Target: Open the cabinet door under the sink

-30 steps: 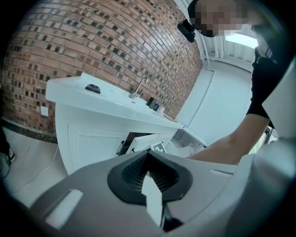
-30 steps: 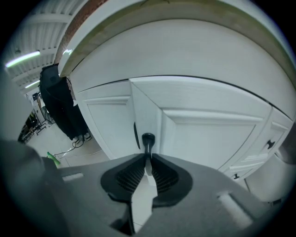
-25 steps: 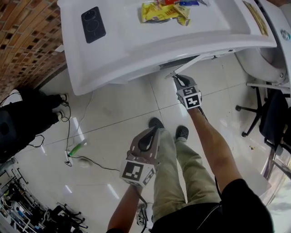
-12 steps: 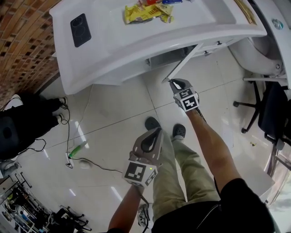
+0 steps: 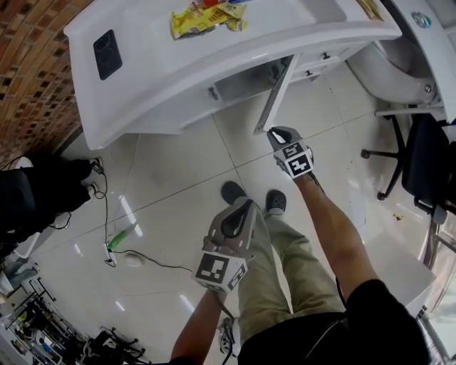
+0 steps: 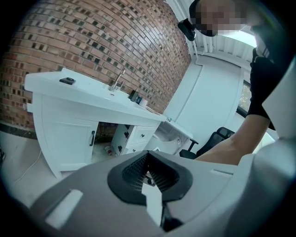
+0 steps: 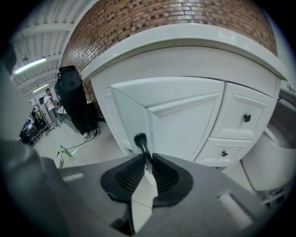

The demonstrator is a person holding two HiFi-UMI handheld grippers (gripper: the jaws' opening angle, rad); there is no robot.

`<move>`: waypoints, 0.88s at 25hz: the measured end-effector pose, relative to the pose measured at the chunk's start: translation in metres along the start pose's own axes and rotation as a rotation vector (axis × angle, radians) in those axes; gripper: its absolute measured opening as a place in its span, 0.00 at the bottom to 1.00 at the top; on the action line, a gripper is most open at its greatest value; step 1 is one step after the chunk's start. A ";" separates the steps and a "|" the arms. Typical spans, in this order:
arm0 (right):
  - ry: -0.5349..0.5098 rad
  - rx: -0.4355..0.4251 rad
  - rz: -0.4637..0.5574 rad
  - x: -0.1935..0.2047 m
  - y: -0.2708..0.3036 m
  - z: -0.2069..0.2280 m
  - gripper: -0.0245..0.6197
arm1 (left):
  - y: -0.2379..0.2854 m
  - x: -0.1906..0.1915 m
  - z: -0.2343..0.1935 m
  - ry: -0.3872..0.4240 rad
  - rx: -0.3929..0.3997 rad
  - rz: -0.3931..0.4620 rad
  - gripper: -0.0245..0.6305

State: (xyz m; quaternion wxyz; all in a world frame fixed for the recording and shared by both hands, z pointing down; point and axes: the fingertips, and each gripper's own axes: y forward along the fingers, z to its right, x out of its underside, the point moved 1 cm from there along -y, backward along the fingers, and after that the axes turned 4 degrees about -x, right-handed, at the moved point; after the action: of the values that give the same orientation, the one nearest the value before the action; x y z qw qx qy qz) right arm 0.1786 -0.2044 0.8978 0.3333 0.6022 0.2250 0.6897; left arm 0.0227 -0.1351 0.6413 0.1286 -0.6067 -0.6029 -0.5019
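Well, yellow packets [image 5: 203, 18] lie on the worktop [image 5: 157, 60], office chair [image 5: 422, 167] aside. My right gripper [image 5: 271, 131] jaws clamp the handle [image 7: 140, 139] of the ajar cabinet door [image 5: 275, 96]; left gripper [image 5: 244, 204] jaws together, empty.

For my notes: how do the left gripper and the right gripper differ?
The right gripper clamps the black handle of the cabinet door; the left gripper holds nothing. The right gripper reaches forward to that door; the left gripper hangs near the person's legs. Both carry marker cubes.
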 end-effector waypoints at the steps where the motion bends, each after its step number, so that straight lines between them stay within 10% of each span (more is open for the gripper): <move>1: -0.001 0.005 0.000 0.004 -0.005 0.003 0.09 | 0.002 0.001 0.004 0.001 0.004 0.000 0.06; 22: 0.027 0.135 -0.057 0.069 -0.084 0.101 0.06 | 0.034 0.021 0.071 0.040 0.077 -0.035 0.06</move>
State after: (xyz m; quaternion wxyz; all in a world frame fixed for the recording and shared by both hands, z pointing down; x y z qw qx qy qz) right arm 0.2900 -0.1064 0.9020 0.3084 0.6072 0.2924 0.6713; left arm 0.0792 -0.0767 0.6392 0.1549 -0.5804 -0.6296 -0.4927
